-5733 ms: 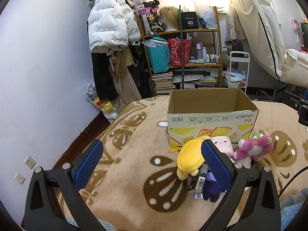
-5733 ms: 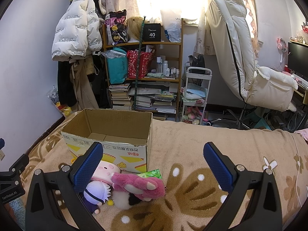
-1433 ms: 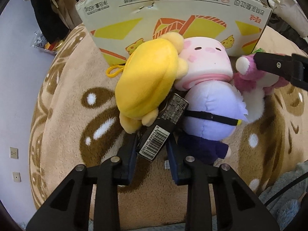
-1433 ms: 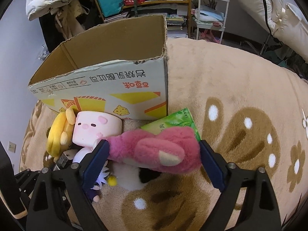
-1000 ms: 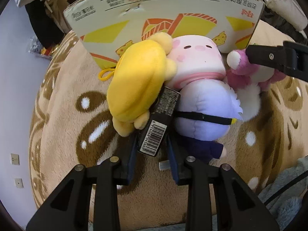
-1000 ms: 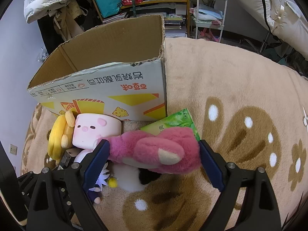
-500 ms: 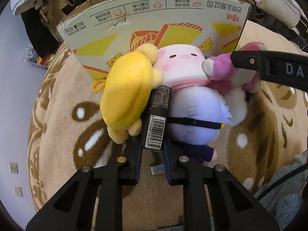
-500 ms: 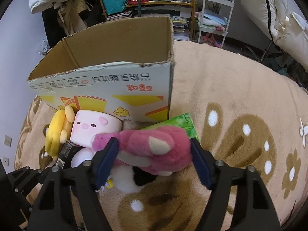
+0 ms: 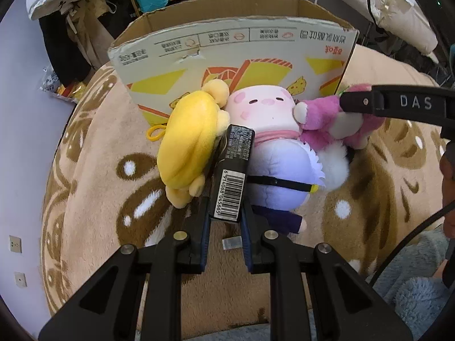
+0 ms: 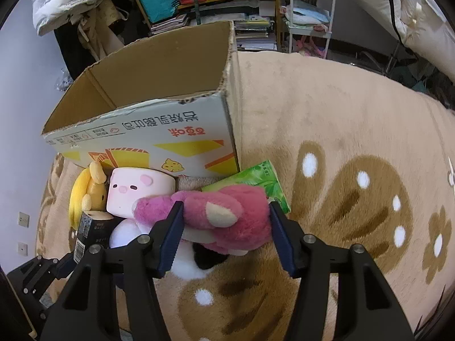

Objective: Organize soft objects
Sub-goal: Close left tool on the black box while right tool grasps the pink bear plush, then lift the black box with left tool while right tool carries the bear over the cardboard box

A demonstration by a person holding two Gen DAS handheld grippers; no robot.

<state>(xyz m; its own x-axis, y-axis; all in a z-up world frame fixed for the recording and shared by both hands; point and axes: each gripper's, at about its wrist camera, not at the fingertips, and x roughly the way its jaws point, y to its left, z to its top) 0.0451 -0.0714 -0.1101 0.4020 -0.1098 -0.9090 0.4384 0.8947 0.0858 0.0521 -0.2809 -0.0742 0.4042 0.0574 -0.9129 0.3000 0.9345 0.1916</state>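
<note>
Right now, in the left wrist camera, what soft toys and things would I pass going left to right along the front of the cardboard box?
yellow plush → black barcoded box held by the left gripper → pink pig plush → magenta bear plush → right gripper

The black carton (image 9: 231, 176) carries a barcode numbered 6 914068 045665; beside it, the right tongs' arm (image 9: 398, 105) reads "DAS"; the cardboard box (image 9: 233, 56) print sits upside down

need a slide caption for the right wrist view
Right gripper closed on fluffy pink plush bear beside open printed cardboard box on tan patterned blanket.
</note>
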